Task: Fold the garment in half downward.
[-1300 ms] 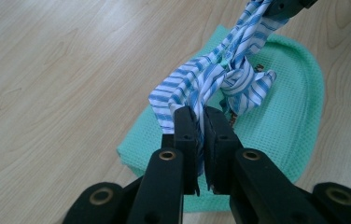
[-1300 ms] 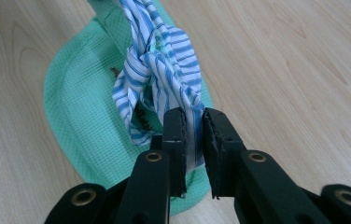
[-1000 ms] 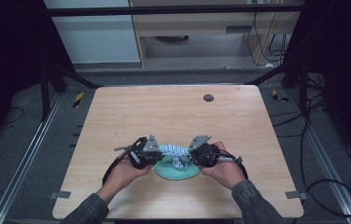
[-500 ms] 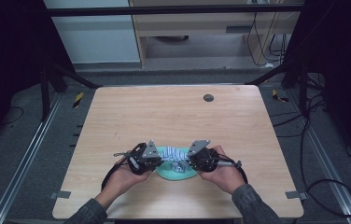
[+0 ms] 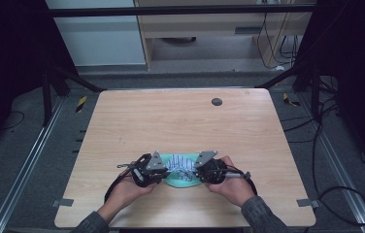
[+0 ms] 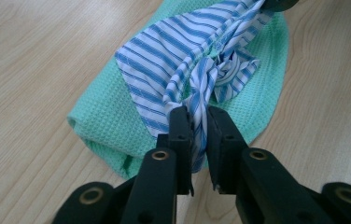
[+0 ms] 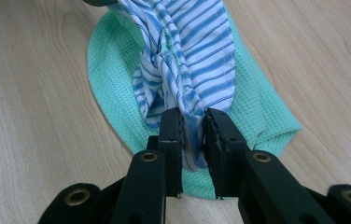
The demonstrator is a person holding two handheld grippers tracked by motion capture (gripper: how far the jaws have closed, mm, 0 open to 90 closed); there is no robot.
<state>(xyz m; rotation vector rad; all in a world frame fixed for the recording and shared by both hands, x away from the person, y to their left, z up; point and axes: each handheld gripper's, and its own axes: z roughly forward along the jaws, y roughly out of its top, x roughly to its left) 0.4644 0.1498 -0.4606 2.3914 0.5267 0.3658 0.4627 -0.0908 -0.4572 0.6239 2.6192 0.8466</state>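
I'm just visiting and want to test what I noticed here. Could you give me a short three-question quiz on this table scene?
1. True or false: the left gripper has its fingers shut on the striped cloth.
2. What lies under the striped cloth? A) a green cloth B) a metal tray C) a sheet of paper
3. Fill in: the small dark round spot sits near the table's ____ edge.

Key
1. True; the right gripper pinches the other end of it too.
2. A, the green cloth.
3. Far.
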